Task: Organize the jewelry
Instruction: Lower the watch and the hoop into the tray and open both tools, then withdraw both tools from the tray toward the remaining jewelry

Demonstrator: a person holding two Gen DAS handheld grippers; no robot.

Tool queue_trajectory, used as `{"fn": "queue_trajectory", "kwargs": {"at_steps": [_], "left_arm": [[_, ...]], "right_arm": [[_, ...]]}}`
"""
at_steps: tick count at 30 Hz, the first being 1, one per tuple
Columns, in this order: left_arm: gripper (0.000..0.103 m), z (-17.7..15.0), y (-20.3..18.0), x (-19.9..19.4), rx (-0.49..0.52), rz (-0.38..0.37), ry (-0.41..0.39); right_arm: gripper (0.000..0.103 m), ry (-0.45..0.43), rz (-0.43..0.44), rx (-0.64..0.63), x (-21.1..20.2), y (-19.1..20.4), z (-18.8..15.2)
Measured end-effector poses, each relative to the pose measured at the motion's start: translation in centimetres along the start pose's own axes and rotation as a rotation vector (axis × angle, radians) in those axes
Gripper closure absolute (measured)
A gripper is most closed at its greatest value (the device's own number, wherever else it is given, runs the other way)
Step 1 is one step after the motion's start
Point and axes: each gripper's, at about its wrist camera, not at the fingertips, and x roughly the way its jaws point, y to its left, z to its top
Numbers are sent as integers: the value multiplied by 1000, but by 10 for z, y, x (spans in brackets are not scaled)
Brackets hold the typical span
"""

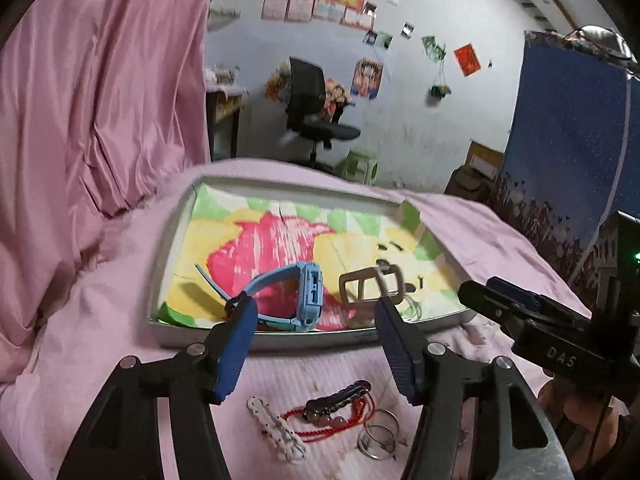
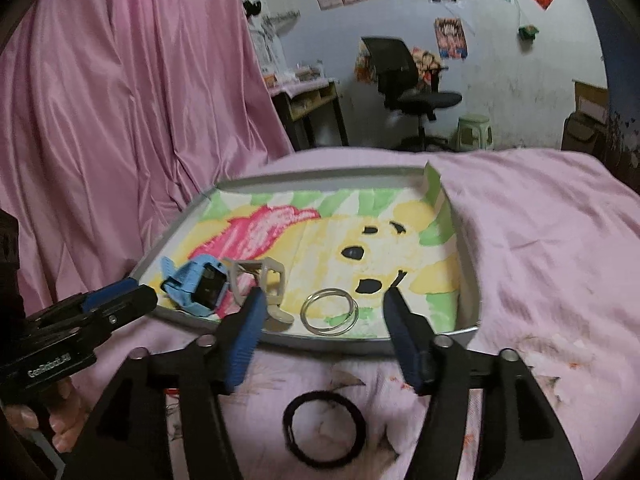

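Blue watch [image 1: 298, 296] and silver rings [image 2: 330, 312] lie in the tray [image 2: 468, 280]; left claw [image 1: 316, 312] and right claw [image 2: 326, 300] both gape empty.

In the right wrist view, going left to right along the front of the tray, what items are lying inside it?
Blue watch → beige clip → pair of clear bangles, all on the cartoon liner inside the tray. The watch and clip touch; the bangles lie apart from them.
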Motion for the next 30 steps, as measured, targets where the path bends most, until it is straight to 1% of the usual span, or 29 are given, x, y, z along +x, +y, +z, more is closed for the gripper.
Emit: {"fn": "queue_trajectory", "kwargs": {"at_steps": [2, 4, 6, 8, 10, 12, 14, 16, 18, 24, 30], "left_arm": [[45, -1, -3, -9, 11, 8, -20], [42, -3, -6, -18, 22, 19, -49], [38, -6, -6, -28, 23, 28, -76], [32, -9, -7, -37, 21, 32, -104], [25, -13, -9, -46, 26, 41, -131], [21, -18, -8, -54, 37, 53, -156], [12, -22, -8, -60, 45, 60, -171], [10, -29, -7, -68, 42, 64, -194], [9, -34, -4, -73, 37, 67, -201], [6, -51, 3, -85, 32, 91, -216], [6, -68, 6, -88, 46, 105, -199]], "right_arm": [[36, -24, 2, -5, -10, 1, -1], [28, -58, 2, -13, -21, 3, -2], [23, -99, 2, -27, -34, 6, -4], [19, -134, 1, -36, -44, 9, -6], [10, -161, 5, -38, -55, 11, -9], [9, -186, 10, -43, -66, 14, -13], [9, -200, 12, -45, -74, 16, -18], [4, -210, 13, -42, -80, 16, -22], [3, -220, 10, -43, -87, 18, -29], [3, -235, -14, -62, -98, 23, -52], [3, -228, -27, -90, -104, 30, -69]]}}
